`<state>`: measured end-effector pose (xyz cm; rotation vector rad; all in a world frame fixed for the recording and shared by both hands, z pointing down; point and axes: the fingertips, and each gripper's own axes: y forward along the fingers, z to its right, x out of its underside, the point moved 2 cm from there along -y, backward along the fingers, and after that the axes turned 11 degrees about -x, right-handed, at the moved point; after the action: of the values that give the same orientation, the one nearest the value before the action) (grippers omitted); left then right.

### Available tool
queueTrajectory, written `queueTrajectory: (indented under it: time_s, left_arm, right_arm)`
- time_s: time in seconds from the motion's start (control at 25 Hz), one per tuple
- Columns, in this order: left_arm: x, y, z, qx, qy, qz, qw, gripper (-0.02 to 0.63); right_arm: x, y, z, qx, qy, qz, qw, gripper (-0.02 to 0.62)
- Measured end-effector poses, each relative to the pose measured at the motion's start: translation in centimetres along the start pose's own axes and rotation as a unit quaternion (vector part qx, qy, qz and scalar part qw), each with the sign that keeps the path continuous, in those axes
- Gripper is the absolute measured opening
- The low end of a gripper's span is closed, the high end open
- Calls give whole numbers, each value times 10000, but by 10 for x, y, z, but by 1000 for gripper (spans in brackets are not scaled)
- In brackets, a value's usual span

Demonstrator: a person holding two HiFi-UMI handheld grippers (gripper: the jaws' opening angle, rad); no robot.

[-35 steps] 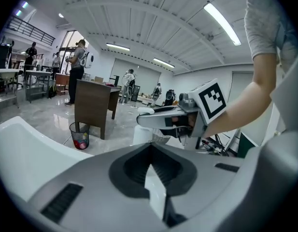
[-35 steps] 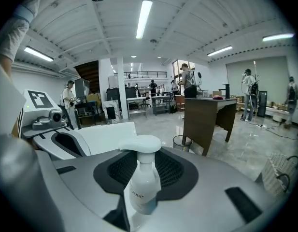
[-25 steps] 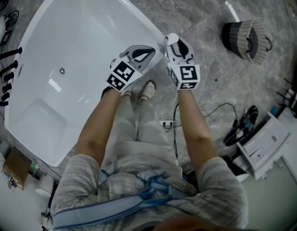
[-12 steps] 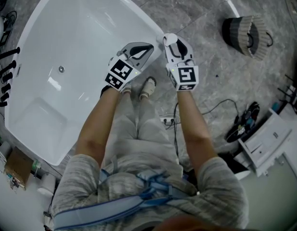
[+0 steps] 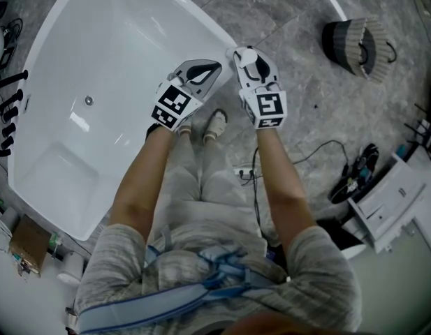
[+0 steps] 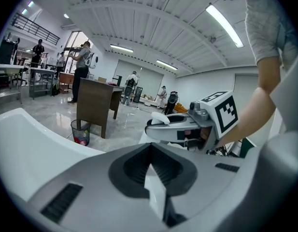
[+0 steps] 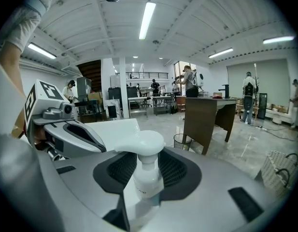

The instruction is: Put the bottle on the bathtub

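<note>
The white bathtub (image 5: 54, 180) fills the left of the head view, its near rim running under my hands. My right gripper (image 5: 247, 56) is held over the grey floor just past the tub's right corner. It is shut on a small white pump bottle (image 7: 146, 175), whose pump head (image 7: 139, 144) sticks out beyond the jaws. My left gripper (image 5: 205, 70) hovers over the tub's rim right beside it, jaws closed together with nothing between them. In the left gripper view the right gripper (image 6: 187, 127) shows with the pump head at its tip.
A dark wicker basket (image 5: 358, 47) stands on the marble floor at the upper right. Cables (image 5: 348, 180) and a white box (image 5: 386, 204) lie at the right. Black tap fittings (image 5: 9, 110) sit left of the tub. The person's shoes (image 5: 214, 125) are beside the rim.
Both grippers have drifted slightly up and to the left, staying side by side. The bottle stays held in the right gripper.
</note>
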<state>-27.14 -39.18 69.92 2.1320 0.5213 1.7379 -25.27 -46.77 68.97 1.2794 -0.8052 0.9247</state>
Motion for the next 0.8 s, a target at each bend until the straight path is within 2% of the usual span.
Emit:
queueTrajectory:
  time_s: [0.44,0.56,0.8]
  left_arm:
    - [-8,4,-1,-28,50,79,10000,3]
    - [-7,5,0,-25,50,59,10000,3]
    - [-12,9,0,-28,77,115,9999,3]
  right_arm:
    - [2,-1,2,-86,-87,-34,9999,123]
    - [0,0,1,-145,-128,-32,9998,186]
    - [-2,-1,2,-173,-168,-46,9997,187]
